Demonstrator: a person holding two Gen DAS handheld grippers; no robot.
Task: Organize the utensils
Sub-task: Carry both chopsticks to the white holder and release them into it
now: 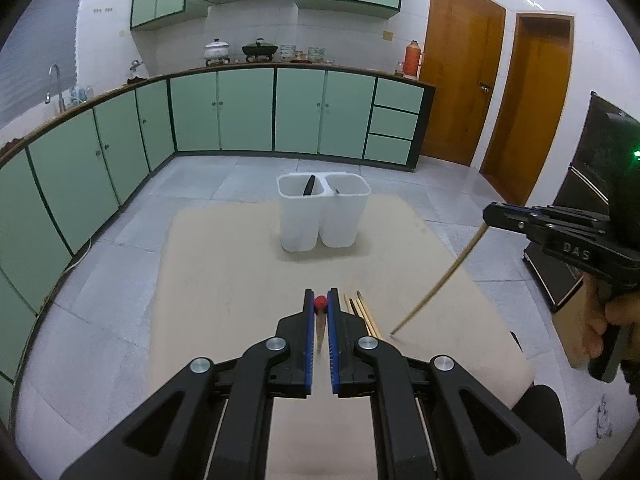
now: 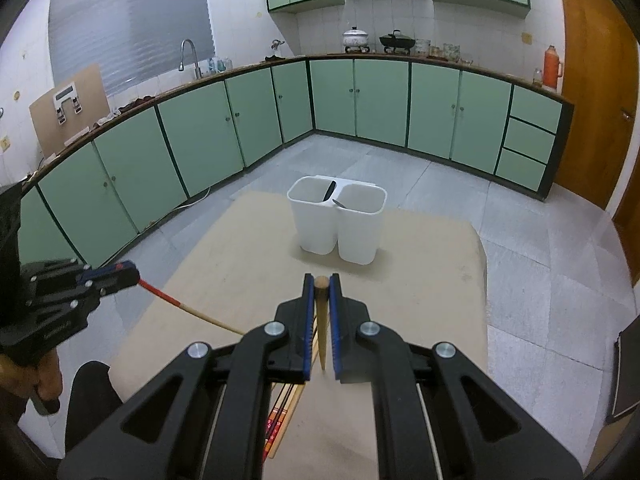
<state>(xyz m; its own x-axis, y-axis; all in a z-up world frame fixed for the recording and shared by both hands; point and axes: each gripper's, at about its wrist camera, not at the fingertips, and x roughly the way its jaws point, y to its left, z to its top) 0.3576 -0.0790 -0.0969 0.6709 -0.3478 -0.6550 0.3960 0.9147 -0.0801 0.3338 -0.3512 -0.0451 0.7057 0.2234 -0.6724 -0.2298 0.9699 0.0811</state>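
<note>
Left gripper [image 1: 320, 304] pinches red-tipped chopstick [image 1: 319, 322]; right gripper [image 2: 321, 284] pinches plain chopstick [image 2: 322, 320], w/ white holder [image 2: 338, 224] ahead on mat [image 2: 420, 280].

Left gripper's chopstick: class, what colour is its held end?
Red, clearest in the right wrist view.

utensil holder [image 1: 323, 210] on table [image 1: 224, 264], behind chopsticks [image 1: 362, 312]

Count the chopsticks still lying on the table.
3 at least, in a bundle on the table beside the left gripper; more may be hidden under the grippers. Two others are held, one in each gripper, the right too.
</note>
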